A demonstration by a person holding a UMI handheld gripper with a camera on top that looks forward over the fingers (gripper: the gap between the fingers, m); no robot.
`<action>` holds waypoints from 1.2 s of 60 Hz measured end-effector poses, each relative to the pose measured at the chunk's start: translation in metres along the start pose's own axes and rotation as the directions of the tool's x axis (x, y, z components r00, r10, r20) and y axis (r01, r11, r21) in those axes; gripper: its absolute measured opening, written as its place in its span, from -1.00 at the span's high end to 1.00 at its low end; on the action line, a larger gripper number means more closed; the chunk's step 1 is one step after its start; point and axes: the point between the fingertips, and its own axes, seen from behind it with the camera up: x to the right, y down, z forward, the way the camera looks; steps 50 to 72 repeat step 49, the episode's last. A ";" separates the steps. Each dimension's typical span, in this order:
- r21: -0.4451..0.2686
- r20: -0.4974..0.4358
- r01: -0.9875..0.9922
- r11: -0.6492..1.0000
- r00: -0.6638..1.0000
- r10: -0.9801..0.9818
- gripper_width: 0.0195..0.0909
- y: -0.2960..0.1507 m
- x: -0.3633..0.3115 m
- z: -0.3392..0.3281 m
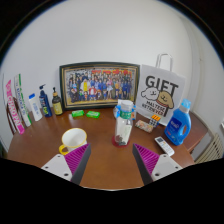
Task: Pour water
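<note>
Gripper [112, 162] fingers apart, empty, short of bottle [123, 122]; best centre on bottle, approach level, cup [73, 138] nearby.

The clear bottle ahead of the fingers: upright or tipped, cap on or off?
Upright, cap on. The bottle stands on the table beyond the open fingers, untouched.

Gift bag [160, 92], far right on the table: showing "GIFT" in large dark letters.
Smaller print beneath: staying too small to read.
</note>
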 end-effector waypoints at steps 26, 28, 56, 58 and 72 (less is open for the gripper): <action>-0.013 -0.038 0.008 1.000 0.999 -0.008 -0.85 0.013 -0.050 -0.164; -0.014 -0.042 0.006 1.000 0.999 -0.006 -0.85 0.014 -0.052 -0.169; -0.041 -0.029 -0.009 0.999 1.000 0.008 -0.85 0.032 -0.067 -0.189; -0.041 -0.029 -0.009 0.999 1.000 0.008 -0.85 0.032 -0.067 -0.189; -0.041 -0.029 -0.009 0.999 1.000 0.008 -0.85 0.032 -0.067 -0.189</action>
